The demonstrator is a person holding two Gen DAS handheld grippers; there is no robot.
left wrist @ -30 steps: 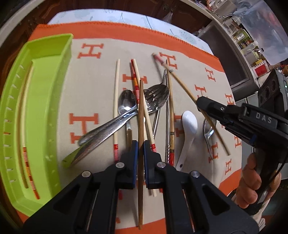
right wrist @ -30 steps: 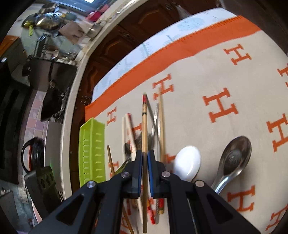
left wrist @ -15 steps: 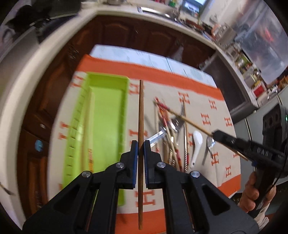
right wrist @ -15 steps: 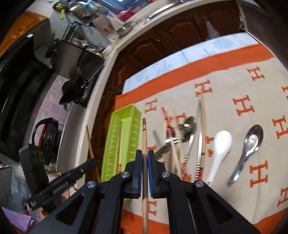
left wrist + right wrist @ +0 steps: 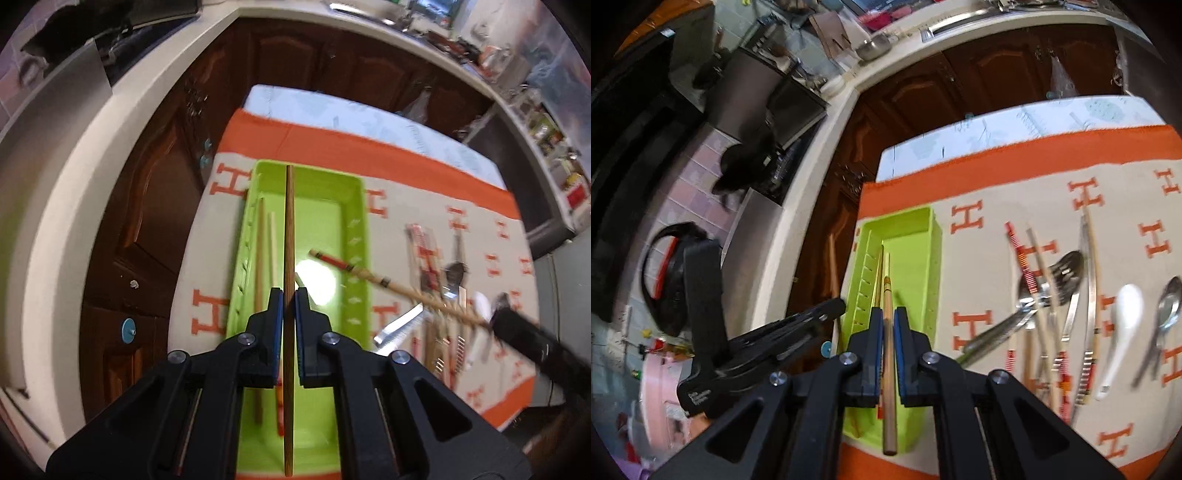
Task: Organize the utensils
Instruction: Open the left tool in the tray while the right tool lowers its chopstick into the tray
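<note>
Left gripper (image 5: 289,295) clamps a dark chopstick (image 5: 289,236) above the green tray (image 5: 360,236); right gripper (image 5: 886,317) clamps a pale chopstick (image 5: 887,295) beside it. Risk: sticks cross midair, one drops outside onto the cloth (image 5: 1126,206).

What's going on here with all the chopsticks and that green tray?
A person is sorting utensils with two handheld grippers. The left gripper is shut on a dark wooden chopstick, held over the green tray. The right gripper is shut on a pale bamboo chopstick, also over the tray, where two chopsticks already lie. Spoons and more chopsticks, including a white ceramic spoon, still wait on the orange-bordered cloth.
</note>
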